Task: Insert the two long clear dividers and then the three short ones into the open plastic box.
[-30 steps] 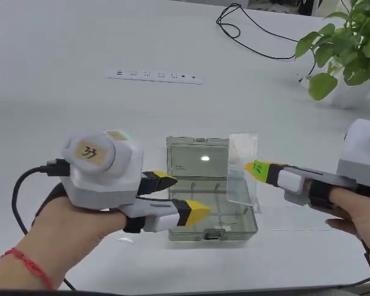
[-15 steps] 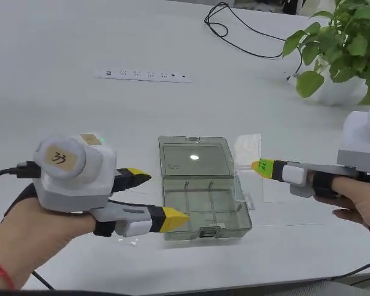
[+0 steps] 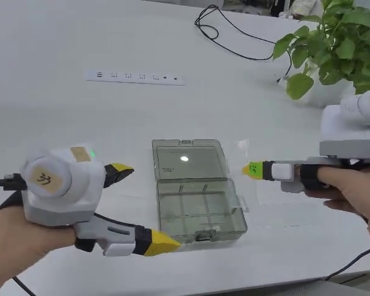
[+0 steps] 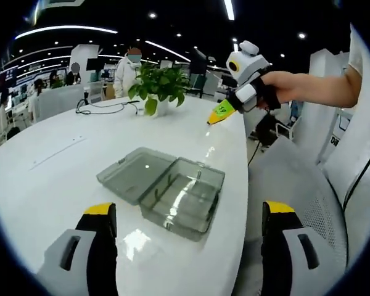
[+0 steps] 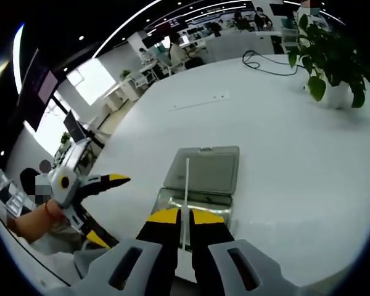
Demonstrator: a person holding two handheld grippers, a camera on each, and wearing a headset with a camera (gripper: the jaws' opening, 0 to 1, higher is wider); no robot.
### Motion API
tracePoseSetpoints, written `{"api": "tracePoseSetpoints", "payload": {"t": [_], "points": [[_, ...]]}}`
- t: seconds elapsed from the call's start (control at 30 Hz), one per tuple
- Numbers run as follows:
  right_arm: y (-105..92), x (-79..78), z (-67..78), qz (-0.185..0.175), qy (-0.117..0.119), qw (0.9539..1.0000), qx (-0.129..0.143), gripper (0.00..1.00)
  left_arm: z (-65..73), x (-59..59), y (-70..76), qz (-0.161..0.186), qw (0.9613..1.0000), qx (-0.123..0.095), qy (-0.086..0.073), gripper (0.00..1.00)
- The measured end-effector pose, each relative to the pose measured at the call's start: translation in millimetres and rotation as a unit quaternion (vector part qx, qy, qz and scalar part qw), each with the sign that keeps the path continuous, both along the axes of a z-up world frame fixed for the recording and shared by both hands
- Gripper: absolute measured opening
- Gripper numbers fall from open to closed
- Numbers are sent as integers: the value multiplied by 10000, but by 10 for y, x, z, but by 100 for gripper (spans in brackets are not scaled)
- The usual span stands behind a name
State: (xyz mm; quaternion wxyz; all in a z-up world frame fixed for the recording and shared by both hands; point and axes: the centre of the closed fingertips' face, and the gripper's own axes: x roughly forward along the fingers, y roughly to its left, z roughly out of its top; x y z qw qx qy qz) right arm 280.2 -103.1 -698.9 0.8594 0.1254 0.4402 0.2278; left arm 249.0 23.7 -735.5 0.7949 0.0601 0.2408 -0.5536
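Clear divider (image 5: pixel 186 185) pinched edge-on in right gripper (image 5: pixel 185 225), jaws clamped down on its near end, sheet sticking straight out ahead. From the head view, barely visible as a faint pane just beyond the yellow tips, held in the air just right of the open box (image 3: pixel 197 213), not touching it. Can't tell whether long or short piece from these angles.

Left gripper (image 3: pixel 145 205) empty, jaws spread wide, hovering just left of the box base, near its front-left corner, no contact.

Box sitting flat on the white counter (image 3: pixel 80 123), lid (image 3: pixel 188 159) folded back flat, base toward the person. Faint upright lines inside the base: could be dividers already seated or just slot ribs, can't call it.

Probably mid-task: carrying one divider in for insertion, not yet over the base.

Next move, as a guess:
- swing divider left over the base, keep it vertical
- line up both ends with a matching slot pair before lowering
- press down evenly, then let go
- maybe pin the box with the left jaws, since a light plastic box could skid on a smooth counter

Main risk: thin clear sheet hard to see, easy to miss the slot or cock it sideways.

Power strip (image 3: pixel 135 77), black cable (image 3: pixel 234 34) and potted plant (image 3: pixel 333 43) well clear at the back.
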Motion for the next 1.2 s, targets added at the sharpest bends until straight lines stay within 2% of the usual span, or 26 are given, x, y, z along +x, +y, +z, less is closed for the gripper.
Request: {"api": "tracePoseSetpoints", "payload": {"t": [0.17, 0.33, 0.47, 0.57, 0.6, 0.97, 1.2], "points": [[24, 15, -48, -22, 259, 9996, -95, 7, -42, -9, 2, -59, 10000, -10, -23, 100], [57, 14, -155, -64, 628, 9979, -148, 7, -67, -17, -1, -83, 10000, -41, -17, 100], [89, -31, -290, -62, 993, 9947, -260, 7, -96, -22, 10, -53, 10000, -68, 43, 100], [106, -47, -383, -66, 1163, 9925, -371, 6, -116, -29, 15, -49, 9999, -71, 56, 100], [113, -50, -399, -74, 1215, 9919, -364, 6, -126, -31, 20, -33, 9999, -74, 96, 100], [36, -5, -614, -203, 1731, 9835, -481, 6, -125, -10, 21, 22, 9997, -189, 121, 100], [20, 6, -735, -272, 1918, 9799, -481, 6, -139, -9, 17, 21, 9997, -218, 133, 100]]}}
